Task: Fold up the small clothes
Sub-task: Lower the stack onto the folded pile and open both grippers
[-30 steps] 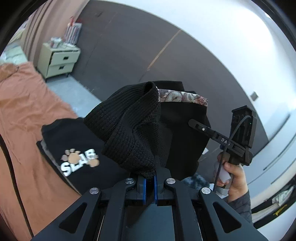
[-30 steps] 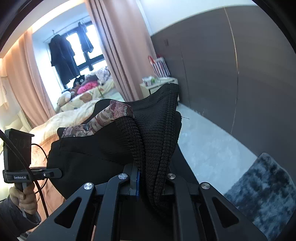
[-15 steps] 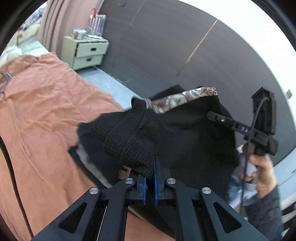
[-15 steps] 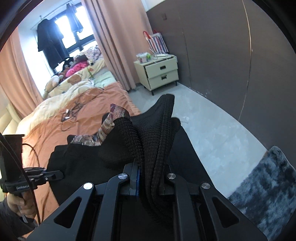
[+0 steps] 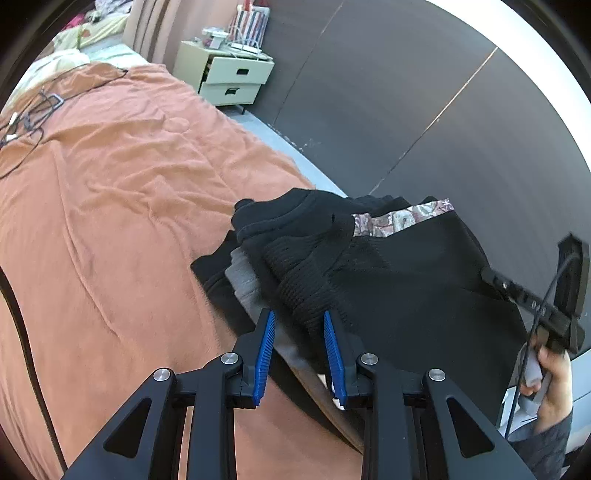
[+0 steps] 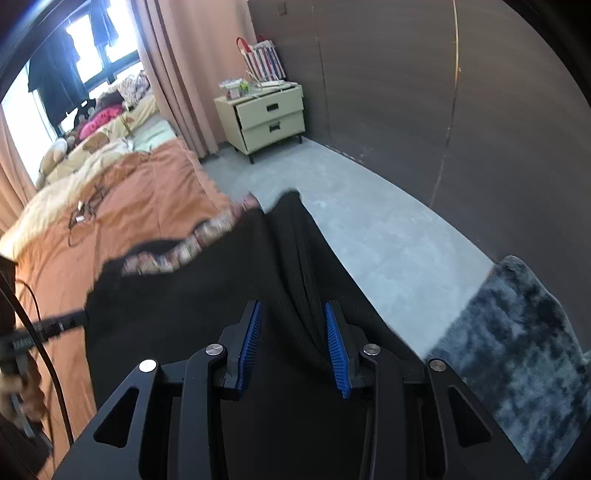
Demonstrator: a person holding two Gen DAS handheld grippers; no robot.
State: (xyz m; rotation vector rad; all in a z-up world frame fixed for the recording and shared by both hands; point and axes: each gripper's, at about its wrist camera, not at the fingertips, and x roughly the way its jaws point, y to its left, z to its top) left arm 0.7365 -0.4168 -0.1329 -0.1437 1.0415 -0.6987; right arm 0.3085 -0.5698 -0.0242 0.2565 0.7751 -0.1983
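An orange bedspread fills the left wrist view from nine o'clock to the centre. Only the right wrist view shows the grey floor beyond the bed's edge, a dark shaggy rug at four o'clock, pink curtains and a bright window at eleven o'clock. A cream nightstand with two drawers stands at twelve o'clock in both views.

The black knit garment, with a floral patterned band along its far edge, lies at the bed's edge, at three o'clock from centre in the left view, over a grey layer that the right view does not show.

The left gripper has its blue pads spread and opening; a ribbed fold lies between them, unpinched. The right gripper is likewise opening, with a ribbed ridge of the garment loose between its pads. The left view alone shows the person's right hand on its handle at four o'clock.
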